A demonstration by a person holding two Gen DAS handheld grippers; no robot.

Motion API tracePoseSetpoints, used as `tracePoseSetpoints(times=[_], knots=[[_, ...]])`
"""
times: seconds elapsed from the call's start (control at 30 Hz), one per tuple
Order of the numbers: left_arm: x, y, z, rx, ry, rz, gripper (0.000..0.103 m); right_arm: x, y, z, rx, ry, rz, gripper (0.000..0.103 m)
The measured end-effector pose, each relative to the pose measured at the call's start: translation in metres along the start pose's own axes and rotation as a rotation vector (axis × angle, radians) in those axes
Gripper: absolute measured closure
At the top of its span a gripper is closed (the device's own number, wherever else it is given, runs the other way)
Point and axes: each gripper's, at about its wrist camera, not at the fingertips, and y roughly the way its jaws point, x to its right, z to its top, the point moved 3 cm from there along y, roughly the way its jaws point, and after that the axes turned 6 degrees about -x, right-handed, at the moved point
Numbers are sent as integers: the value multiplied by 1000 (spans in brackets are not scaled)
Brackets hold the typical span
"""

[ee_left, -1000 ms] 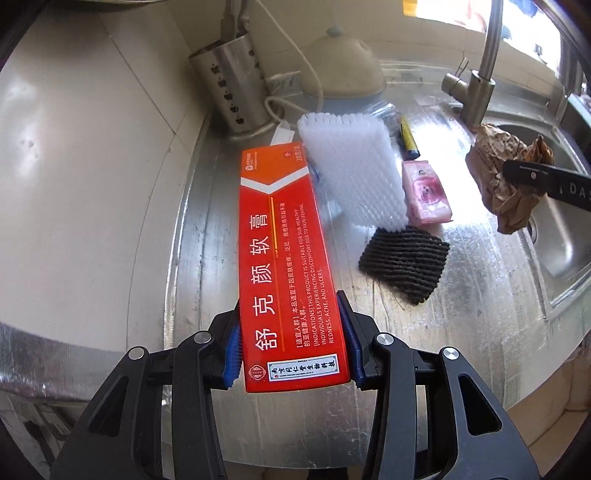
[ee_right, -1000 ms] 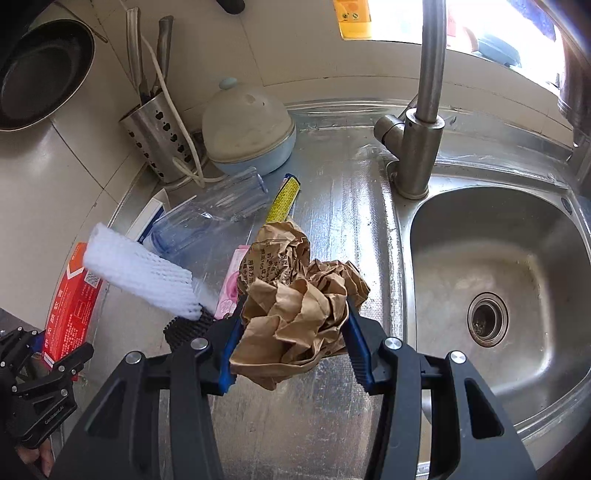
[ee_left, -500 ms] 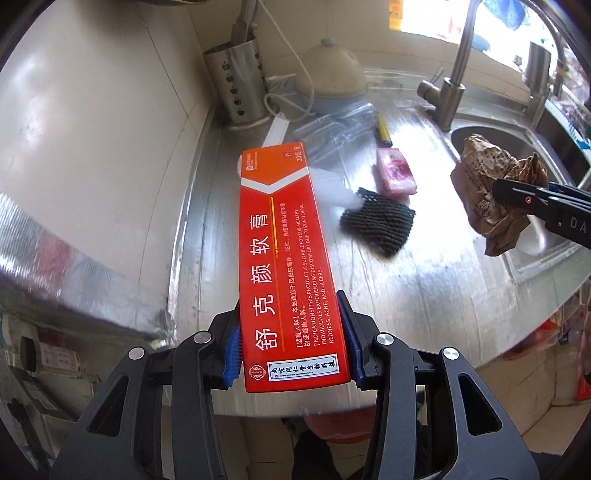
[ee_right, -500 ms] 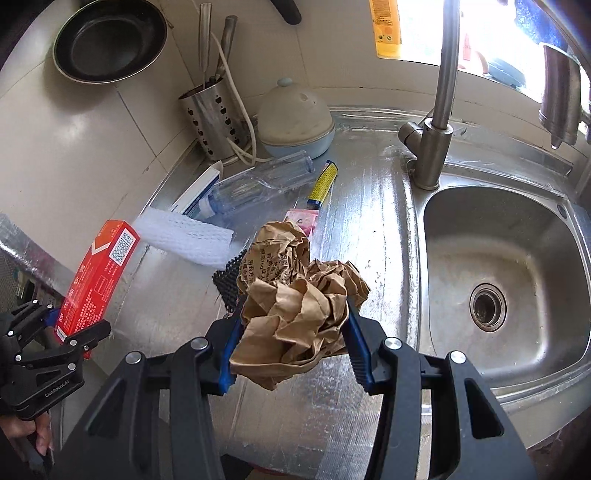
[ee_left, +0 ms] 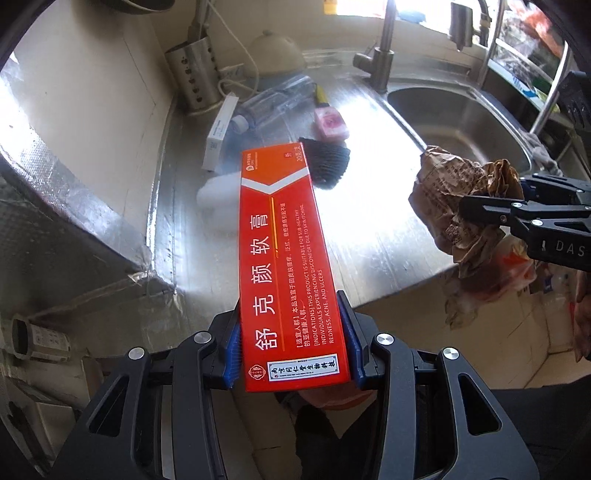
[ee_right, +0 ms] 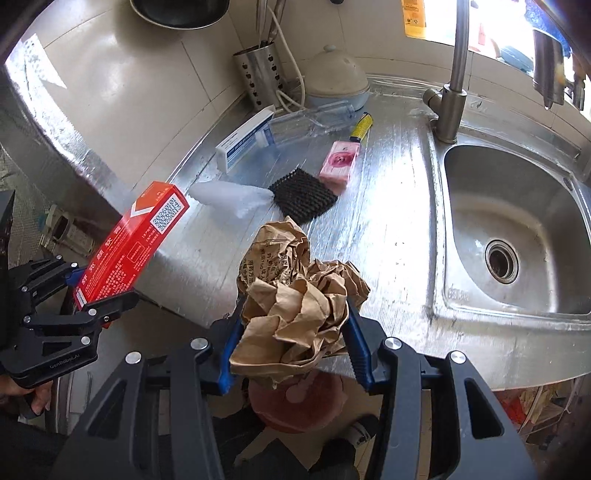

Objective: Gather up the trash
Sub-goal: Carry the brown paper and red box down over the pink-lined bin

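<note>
Left wrist view shows the left gripper [ee_left: 293, 349] tilted steeply down, its blue pads pinching a red box [ee_left: 290, 266], while the right gripper [ee_right: 293, 345] clamps a crumpled brown paper bag [ee_right: 299, 295]. Both hang over the front edge of the steel counter [ee_right: 399, 236], beside the sink [ee_right: 517, 206]. Compared with a second ago, both grippers have pulled back from the counter, and what seems a red bin [ee_right: 295, 406] now appears below.

Sink [ee_right: 517, 206]: steel, basin bare.
Faucet [ee_right: 448, 107]: upright at the basin's back corner.
Utensil holder [ee_right: 260, 75]: perforated, against the wall.
Pan [ee_right: 177, 11]: hung above.
</note>
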Motion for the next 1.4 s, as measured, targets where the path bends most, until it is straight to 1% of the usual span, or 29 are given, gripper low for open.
tracePoseSetpoints(times=[0.27,0.37,0.57,0.7,0.8,0.9,1.23,1.4], knots=[[9,-2,-38,-28,109,-17,60,-17,3,-36,-62,-19,20,56],[15,0,-52,-41,167,-23,60,-22,6,-48,-88,-30,22,55],[33,12,-81,-87,308,-45,60,-27,21,-70,-153,-44,25,55],[41,26,-97,-138,346,-75,60,-26,39,-85,-201,-42,18,55],[45,44,-108,-193,366,-92,60,-23,59,-98,-241,-44,7,55],[48,70,-118,-256,368,-114,60,-22,85,-110,-280,-53,-2,55],[58,185,-164,-463,397,-114,59,-18,198,-162,-417,-94,-28,55],[60,228,-181,-549,371,-108,60,-18,233,-179,-461,-107,-40,55]])
